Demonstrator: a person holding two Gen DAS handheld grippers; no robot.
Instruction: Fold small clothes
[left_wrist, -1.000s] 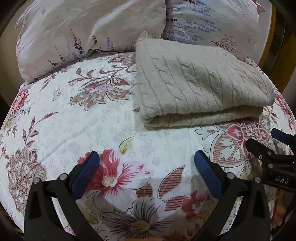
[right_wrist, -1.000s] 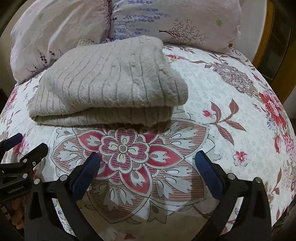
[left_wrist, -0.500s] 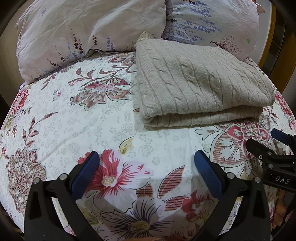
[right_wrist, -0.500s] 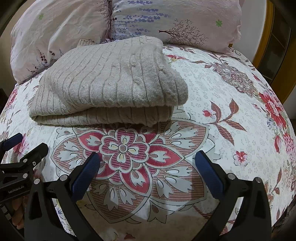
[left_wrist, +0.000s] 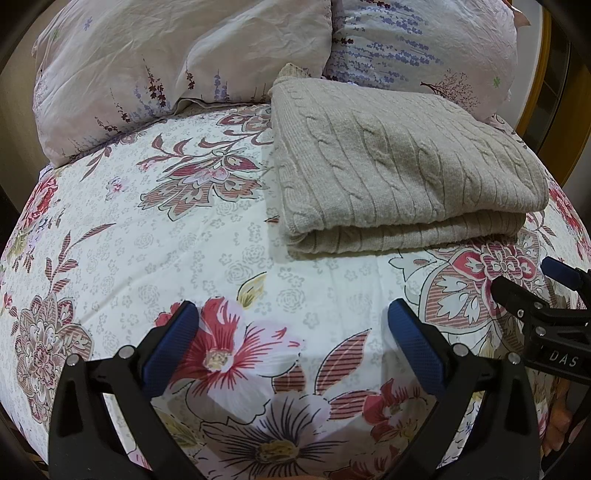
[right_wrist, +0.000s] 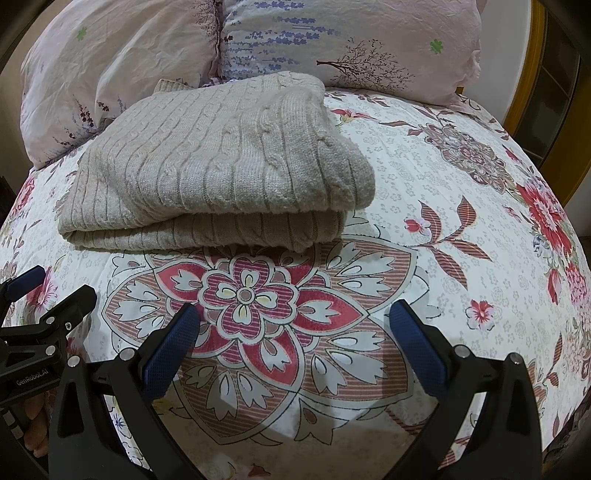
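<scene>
Item: beige cable-knit sweater (left_wrist: 399, 173), one piece. Condition: folded into a compact rectangle of at least two layers, the upper layer overhanging the lower along the near edge. Location: on the bed (left_wrist: 147, 240), atop the floral sheet, toward the head end; its far edge lies just beside or against the two pillows (left_wrist: 177, 62), contact not determinable. A small ribbed portion, probably collar or cuff, shows at the far corner.

Item: left hand-held gripper (left_wrist: 293, 332). Blue-padded fingers spread wide apart, nothing between them. Position: above bare sheet, near the sweater's front edge but clear of it, offset toward its left corner.

Item: right hand-held gripper (right_wrist: 295, 332). Fingers likewise spread, empty. Position: above the large red medallion print, near the sweater's front edge and clear of it. Each gripper appears at the margin of the other's view, side by side.

Step in hand (judgement): the fold on this garment appears complete or nearly so; both tools stand off from it, released.

Next move (judgement): either a last tidying of the overhanging layer, which calls for a light pinch at the near corners, or lifting the bundle aside, which calls for both tools closing on all layers at once so that the fold does not open. No other garment is in view.
</scene>
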